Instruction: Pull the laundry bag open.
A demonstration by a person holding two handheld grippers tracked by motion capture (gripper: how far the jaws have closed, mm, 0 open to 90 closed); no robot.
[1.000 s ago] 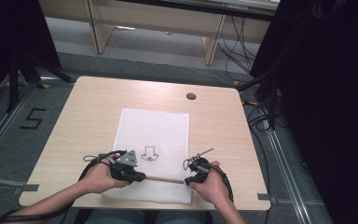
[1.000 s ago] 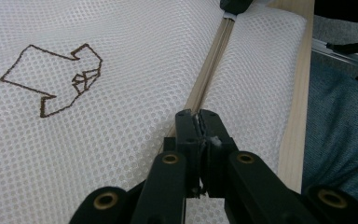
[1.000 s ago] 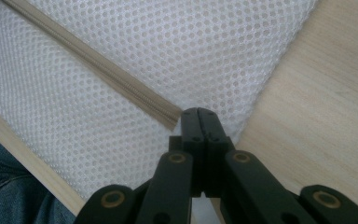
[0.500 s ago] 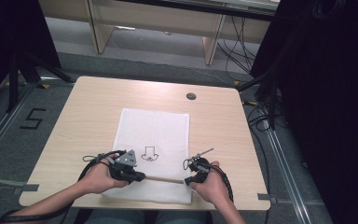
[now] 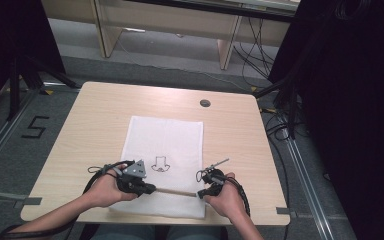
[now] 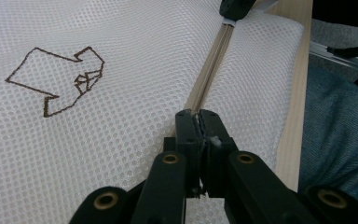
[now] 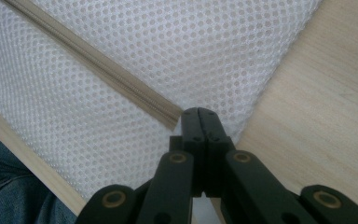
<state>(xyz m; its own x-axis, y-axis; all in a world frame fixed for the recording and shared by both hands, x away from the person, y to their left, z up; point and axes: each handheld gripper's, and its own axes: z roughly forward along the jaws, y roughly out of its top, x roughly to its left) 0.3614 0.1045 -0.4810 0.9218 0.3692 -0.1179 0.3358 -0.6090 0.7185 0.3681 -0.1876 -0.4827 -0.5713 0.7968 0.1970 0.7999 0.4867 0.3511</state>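
Only thing you can actually read here is a big black "5" [image 5: 34, 128] marked on the grey floor [image 5: 10, 150], off to the left of the table. The white mesh bag [image 5: 165, 135] has a small brown stitched outline [image 5: 161, 165] on it, an angular arrow-like shape in the left gripper view [image 6: 58, 79], but that's a drawing, not letters or a brand name. No other label, number or sign is legible anywhere else.
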